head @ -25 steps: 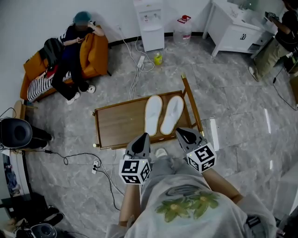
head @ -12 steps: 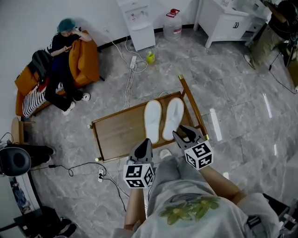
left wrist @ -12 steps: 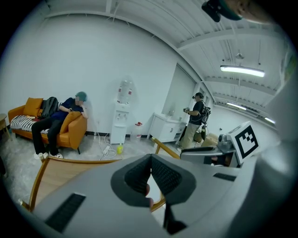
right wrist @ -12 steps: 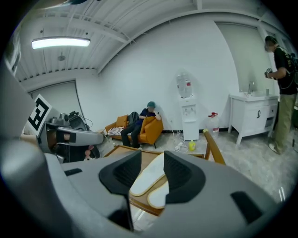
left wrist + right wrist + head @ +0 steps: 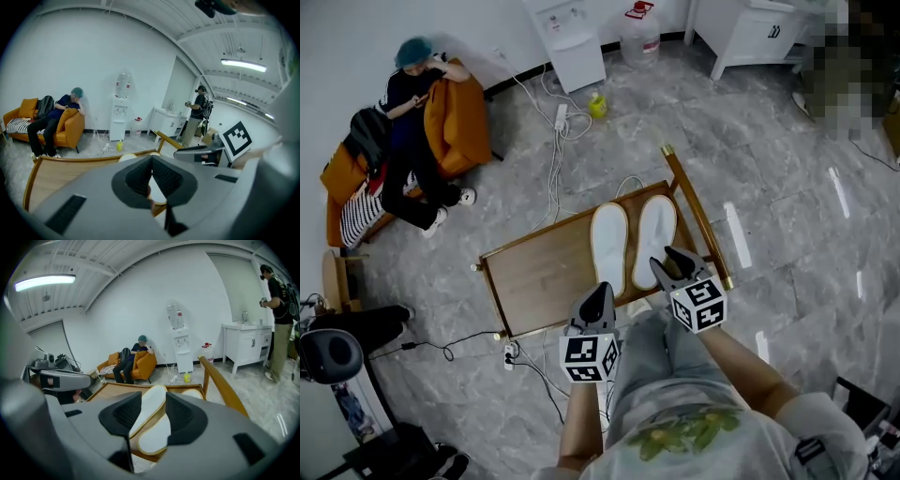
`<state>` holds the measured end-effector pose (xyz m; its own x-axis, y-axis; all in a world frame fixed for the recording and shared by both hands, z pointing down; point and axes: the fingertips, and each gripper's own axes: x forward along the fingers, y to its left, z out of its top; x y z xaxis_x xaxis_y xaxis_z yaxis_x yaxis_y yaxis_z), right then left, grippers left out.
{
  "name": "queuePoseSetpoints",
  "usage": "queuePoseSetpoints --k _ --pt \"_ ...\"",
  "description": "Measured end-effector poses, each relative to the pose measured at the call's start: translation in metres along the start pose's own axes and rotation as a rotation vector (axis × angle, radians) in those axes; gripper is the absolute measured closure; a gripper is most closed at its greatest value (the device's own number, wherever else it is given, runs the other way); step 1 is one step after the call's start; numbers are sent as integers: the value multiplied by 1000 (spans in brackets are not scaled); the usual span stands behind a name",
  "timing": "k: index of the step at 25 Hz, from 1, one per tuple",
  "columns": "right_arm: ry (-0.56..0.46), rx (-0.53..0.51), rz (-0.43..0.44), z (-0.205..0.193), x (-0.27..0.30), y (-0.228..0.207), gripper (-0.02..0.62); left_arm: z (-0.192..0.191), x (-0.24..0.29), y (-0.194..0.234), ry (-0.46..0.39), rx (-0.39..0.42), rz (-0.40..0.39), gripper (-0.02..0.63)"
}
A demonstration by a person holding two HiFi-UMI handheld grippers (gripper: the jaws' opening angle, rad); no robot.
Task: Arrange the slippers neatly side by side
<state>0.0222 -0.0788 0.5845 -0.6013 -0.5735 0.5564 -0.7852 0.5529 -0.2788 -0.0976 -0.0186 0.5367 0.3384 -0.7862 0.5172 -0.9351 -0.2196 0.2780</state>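
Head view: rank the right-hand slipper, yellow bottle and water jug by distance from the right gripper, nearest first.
From the right gripper, whose jaws have just been opening with nothing gripped between them:
1. Right-hand slipper, on the wooden tray, right at the gripper's tips.
2. Yellow bottle, on the floor beyond the tray, by the cables.
3. Water jug, by the far wall.

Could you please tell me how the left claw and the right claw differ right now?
The left claw is shut, tips together; the right claw is open, its jaws having just been opening, with nothing gripped. In the head view the left claw sits nearer the person than the right. Both are empty and point toward the slippers on the tray.
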Motion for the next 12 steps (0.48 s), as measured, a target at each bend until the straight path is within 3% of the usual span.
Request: queuePoseSetpoints --k 12 --pt "90 24 -88 -36 55 -36 445 -25 27 11 60 9 -7 591"
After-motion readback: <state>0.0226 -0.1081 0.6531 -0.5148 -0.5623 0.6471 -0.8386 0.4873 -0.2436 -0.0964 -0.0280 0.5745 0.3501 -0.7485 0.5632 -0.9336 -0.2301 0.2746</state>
